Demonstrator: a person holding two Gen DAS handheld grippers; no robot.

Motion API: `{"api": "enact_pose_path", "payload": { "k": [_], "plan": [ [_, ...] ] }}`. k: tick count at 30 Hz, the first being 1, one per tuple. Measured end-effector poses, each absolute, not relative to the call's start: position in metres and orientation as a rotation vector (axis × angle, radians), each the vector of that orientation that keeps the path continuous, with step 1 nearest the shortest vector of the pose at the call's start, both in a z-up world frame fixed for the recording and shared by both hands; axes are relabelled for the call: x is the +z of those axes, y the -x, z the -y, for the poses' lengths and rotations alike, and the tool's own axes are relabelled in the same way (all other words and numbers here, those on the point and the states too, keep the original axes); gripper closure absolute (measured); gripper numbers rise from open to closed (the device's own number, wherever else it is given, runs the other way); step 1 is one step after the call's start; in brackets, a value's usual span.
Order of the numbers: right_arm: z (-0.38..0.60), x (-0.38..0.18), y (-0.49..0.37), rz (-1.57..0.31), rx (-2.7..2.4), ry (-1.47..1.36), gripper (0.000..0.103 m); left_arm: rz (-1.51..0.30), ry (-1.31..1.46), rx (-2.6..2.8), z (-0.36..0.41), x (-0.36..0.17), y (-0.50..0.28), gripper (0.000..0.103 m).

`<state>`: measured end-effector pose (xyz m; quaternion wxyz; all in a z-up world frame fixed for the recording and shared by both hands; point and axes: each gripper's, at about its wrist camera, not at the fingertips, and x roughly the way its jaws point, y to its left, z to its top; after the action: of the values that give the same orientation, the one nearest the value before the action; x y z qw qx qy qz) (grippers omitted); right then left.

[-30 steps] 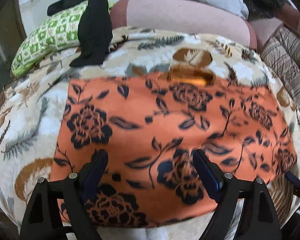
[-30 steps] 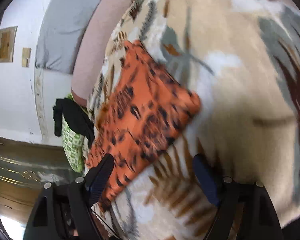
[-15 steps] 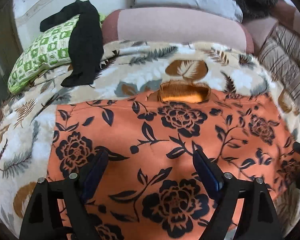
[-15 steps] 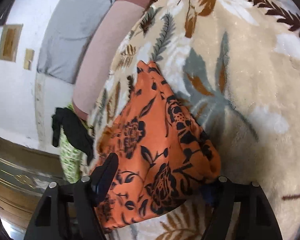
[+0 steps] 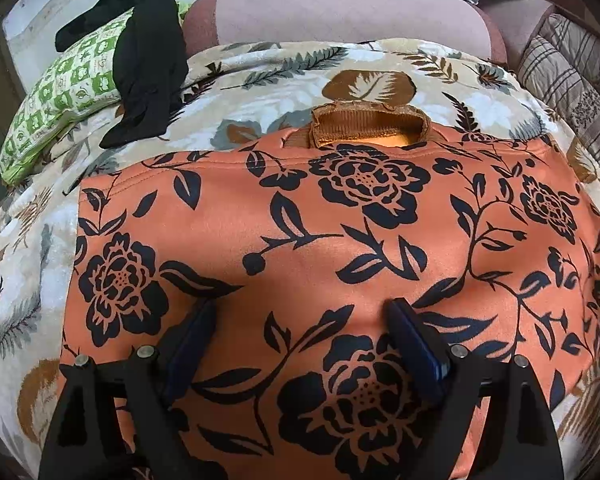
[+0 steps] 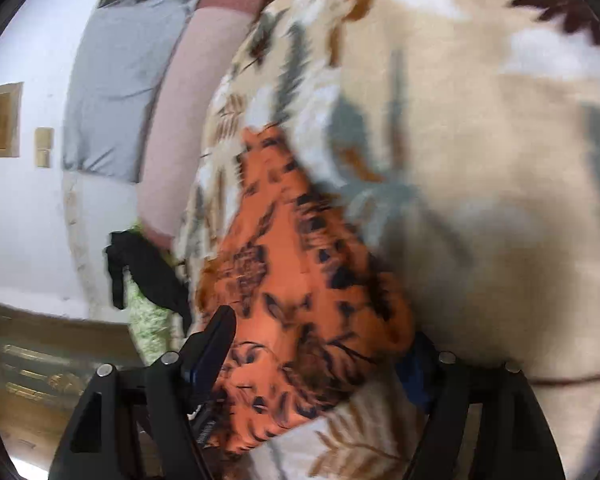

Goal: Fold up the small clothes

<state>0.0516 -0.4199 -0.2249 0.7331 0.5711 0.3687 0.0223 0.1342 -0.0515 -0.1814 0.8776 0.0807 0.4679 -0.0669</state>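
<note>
Lying flat on leaf-print blanket [image 5: 260,80], orange floral garment [image 5: 340,232]; left hand-held gripper [image 5: 300,332] wide open above it, right hand-held gripper [image 6: 320,344] open astride its corner.

Your left gripper [image 5: 300,332] hovers low with its jaws spread wide — nothing between them. Your right gripper [image 6: 320,344] is tilted, jaws likewise parted — view blurred.
</note>
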Motion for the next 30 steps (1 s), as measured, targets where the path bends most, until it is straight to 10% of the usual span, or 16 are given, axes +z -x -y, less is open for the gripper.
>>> {"api": "enact_pose_path", "payload": {
  "k": [1,4,12,16,25,30],
  "plan": [
    [0.419,-0.225,-0.052,-0.803,0.050,-1.268,0.068,-0.981,-0.166,-0.144,0.051,-0.181,-0.135,0.015],
    [0.418,-0.224,-0.046,-0.775,0.022,-1.263,0.068,-0.982,-0.124,-0.135,0.044,-0.173,-0.134,0.015],
    [0.418,-0.228,-0.052,-0.790,-0.016,-1.238,0.039,-0.980,-0.205,-0.089,0.048,-0.190,-0.137,0.014],
    [0.414,-0.228,-0.063,-0.832,-0.016,-1.191,0.081,-0.962,-0.182,-0.099,0.047,-0.168,-0.133,0.025],
    [0.407,-0.226,-0.078,-0.895,-0.037,-1.051,0.077,-0.984,-0.194,-0.147,0.049,-0.174,-0.131,0.023],
    [0.355,-0.132,-0.088,-0.798,0.042,-0.737,0.087,-0.866,-0.001,-0.151,-0.010,-0.127,-0.100,0.023]
  ]
}}
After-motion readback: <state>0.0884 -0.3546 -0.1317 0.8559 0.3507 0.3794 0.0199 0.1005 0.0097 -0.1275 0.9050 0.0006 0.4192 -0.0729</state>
